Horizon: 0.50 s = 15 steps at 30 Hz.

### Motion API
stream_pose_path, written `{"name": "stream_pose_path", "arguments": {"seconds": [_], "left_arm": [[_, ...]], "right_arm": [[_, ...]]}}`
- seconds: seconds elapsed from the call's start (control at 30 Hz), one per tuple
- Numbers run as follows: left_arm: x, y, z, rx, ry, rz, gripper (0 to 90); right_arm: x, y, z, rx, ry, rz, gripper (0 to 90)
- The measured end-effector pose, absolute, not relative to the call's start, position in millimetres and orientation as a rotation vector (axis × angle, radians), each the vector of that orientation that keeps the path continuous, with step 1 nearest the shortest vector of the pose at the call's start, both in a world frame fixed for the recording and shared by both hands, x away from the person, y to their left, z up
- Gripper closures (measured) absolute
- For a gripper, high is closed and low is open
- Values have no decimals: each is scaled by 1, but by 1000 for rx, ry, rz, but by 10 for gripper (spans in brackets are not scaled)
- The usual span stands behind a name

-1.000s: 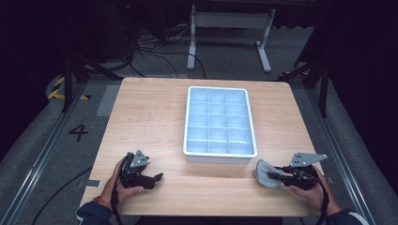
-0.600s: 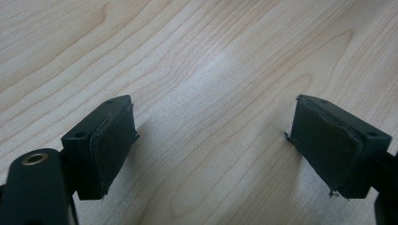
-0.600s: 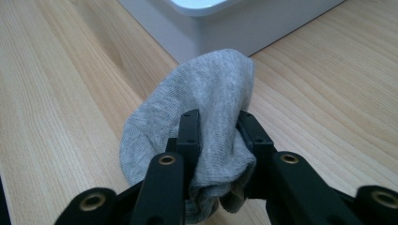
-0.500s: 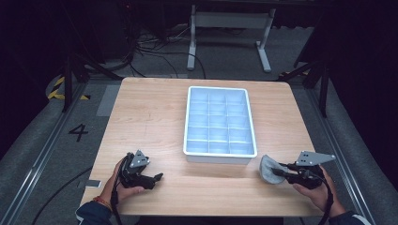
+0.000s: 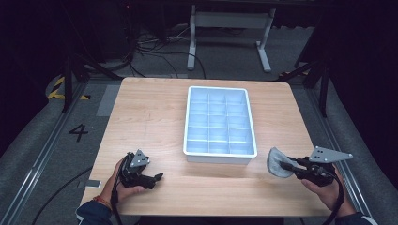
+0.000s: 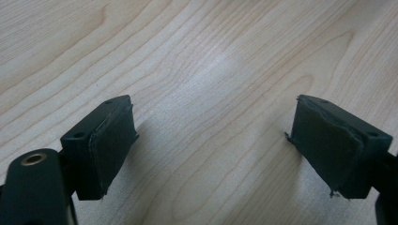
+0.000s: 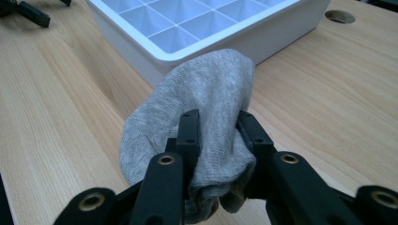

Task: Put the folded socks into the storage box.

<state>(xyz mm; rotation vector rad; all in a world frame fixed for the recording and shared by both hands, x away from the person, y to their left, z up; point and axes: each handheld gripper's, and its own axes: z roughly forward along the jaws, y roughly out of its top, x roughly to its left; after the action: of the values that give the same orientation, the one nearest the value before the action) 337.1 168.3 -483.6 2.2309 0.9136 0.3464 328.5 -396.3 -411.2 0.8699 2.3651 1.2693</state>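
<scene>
A white tray (image 5: 187, 123) divided into several compartments sits at the middle of the wooden table (image 5: 150, 117). My right gripper (image 5: 285, 164) is at the near right, shut on a grey cloth (image 5: 277, 161) held just off the tray's near right corner. In the right gripper view the grey cloth (image 7: 206, 93) bulges between the jaws in front of the tray (image 7: 281, 28). My left gripper (image 5: 157, 177) rests at the near left, open, with bare wood between its pads (image 6: 112, 140).
The table's near edge lies just under both hands. A round hole (image 7: 340, 16) is in the tabletop beyond the tray. Cables and a metal stand (image 5: 230, 23) are on the floor behind the table. A "4" (image 5: 78, 131) is marked on the floor at left.
My right gripper has moved right and slightly up with the grey cloth, lifting it off the table. The left gripper has stayed put.
</scene>
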Motion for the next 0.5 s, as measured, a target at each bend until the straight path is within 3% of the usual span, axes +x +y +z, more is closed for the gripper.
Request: {"name": "stream_pose_path", "arguments": {"seconds": [0.5], "left_arm": [[337, 168, -484, 2231, 913, 347, 145]], "right_arm": [[333, -396, -394, 847, 2302, 1302, 737]]}}
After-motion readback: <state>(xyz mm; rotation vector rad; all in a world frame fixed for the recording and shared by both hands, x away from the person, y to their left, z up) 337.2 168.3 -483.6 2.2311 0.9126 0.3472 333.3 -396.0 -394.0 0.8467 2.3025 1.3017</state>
